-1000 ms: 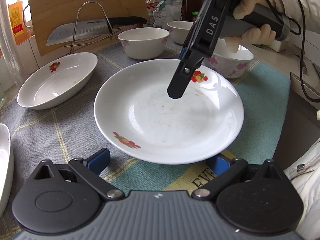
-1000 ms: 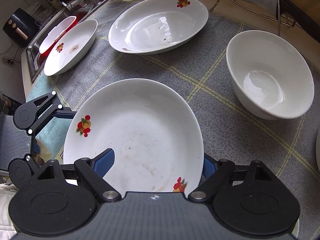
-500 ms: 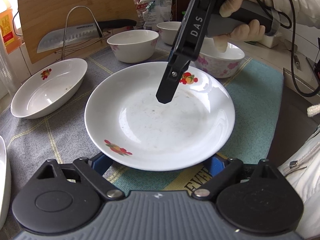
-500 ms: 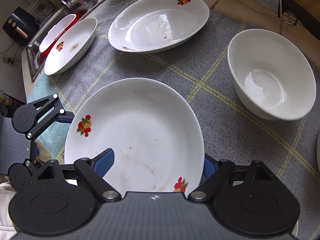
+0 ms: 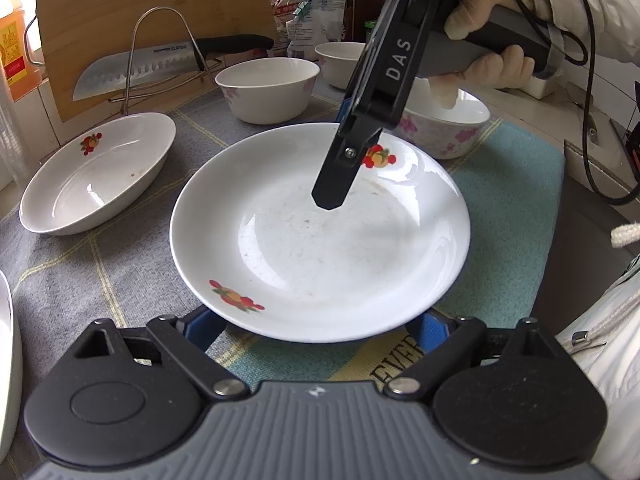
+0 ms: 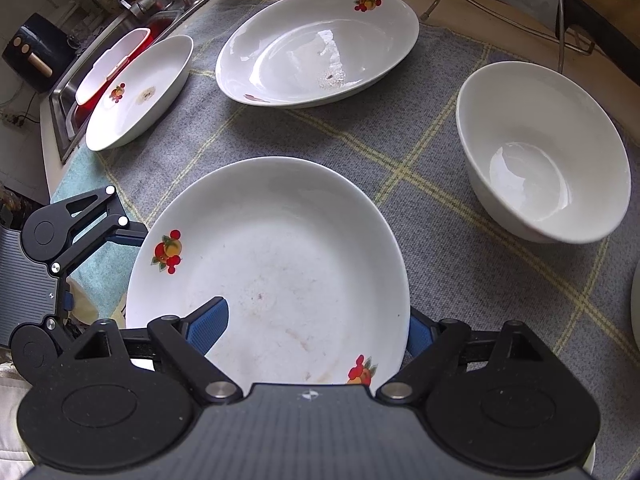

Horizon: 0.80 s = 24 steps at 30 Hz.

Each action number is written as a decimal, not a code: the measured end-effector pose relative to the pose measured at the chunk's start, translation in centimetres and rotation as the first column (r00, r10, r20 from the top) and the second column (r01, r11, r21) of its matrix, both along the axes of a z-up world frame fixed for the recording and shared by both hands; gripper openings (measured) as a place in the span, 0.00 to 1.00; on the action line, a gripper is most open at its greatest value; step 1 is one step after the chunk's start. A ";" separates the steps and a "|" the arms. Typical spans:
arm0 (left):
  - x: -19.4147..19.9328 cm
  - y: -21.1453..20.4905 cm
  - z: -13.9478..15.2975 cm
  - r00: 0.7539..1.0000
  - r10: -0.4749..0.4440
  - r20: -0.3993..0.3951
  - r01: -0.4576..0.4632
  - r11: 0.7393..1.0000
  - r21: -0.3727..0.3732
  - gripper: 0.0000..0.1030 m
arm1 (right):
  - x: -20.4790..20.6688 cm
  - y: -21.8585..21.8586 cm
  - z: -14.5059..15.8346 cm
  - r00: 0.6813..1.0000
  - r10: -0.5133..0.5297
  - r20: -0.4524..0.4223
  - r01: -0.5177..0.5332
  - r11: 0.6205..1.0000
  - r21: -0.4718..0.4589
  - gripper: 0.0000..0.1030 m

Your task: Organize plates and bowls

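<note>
Hiding the pads of the left tongs (image 5: 316, 328), which had just closed and clenched it, the plate (image 5: 320, 248) sat between the right tongs (image 6: 312, 324), which were released and had just widened astride its rim; a grey cloth (image 6: 320, 136) covered the table (image 6: 460, 12).

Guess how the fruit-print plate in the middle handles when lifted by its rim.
The plate looks rigid glazed ceramic, so probably stiff but breakable if dropped. Its glossy surface shows highlights, so likely slippery at the rim. Shallow and wide, it may tilt if lifted from one edge.
</note>
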<state>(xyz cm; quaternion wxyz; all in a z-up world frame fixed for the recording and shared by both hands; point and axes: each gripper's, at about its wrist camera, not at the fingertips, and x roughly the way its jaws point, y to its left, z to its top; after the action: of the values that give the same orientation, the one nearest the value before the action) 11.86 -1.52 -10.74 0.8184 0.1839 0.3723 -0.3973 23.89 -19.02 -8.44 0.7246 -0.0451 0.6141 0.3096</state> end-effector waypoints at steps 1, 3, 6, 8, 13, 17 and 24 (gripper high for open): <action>0.0 0.1 0.0 1.000 0.000 0.000 0.000 1.000 -0.001 0.92 | 0.0 0.0 0.0 1.000 0.000 0.000 0.000 1.000 -0.001 0.90; 0.0 0.2 0.0 1.000 -0.001 0.001 0.001 1.000 0.000 0.92 | 0.0 0.1 0.1 1.000 0.000 0.001 0.000 1.000 0.001 0.90; 0.0 0.4 0.0 1.000 -0.004 0.003 0.004 1.000 -0.001 0.92 | 0.0 0.1 0.2 1.000 -0.001 0.004 0.001 1.000 -0.001 0.90; 0.0 0.5 0.1 1.000 -0.005 0.005 0.005 1.000 -0.001 0.92 | -0.1 0.3 0.3 1.000 0.004 0.010 -0.004 1.000 -0.006 0.90; 0.0 0.9 0.4 1.000 -0.003 0.013 0.004 1.000 -0.001 0.92 | -0.1 0.6 0.6 1.000 0.000 0.017 0.000 1.000 -0.002 0.90; 0.0 1.4 0.7 1.000 -0.003 0.016 0.003 1.000 0.000 0.92 | -0.1 1.1 1.0 1.000 0.001 0.025 -0.001 1.000 -0.002 0.90; 0.0 2.9 1.5 1.000 0.000 0.021 0.000 1.000 0.003 0.92 | -0.2 2.2 1.7 0.999 0.001 0.035 -0.001 1.000 0.004 0.90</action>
<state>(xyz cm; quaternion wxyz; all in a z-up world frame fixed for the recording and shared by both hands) 11.84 1.36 -9.29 0.8219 0.1894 0.3642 -0.3949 23.66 -16.79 -6.72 0.7352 -0.0495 0.6005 0.3105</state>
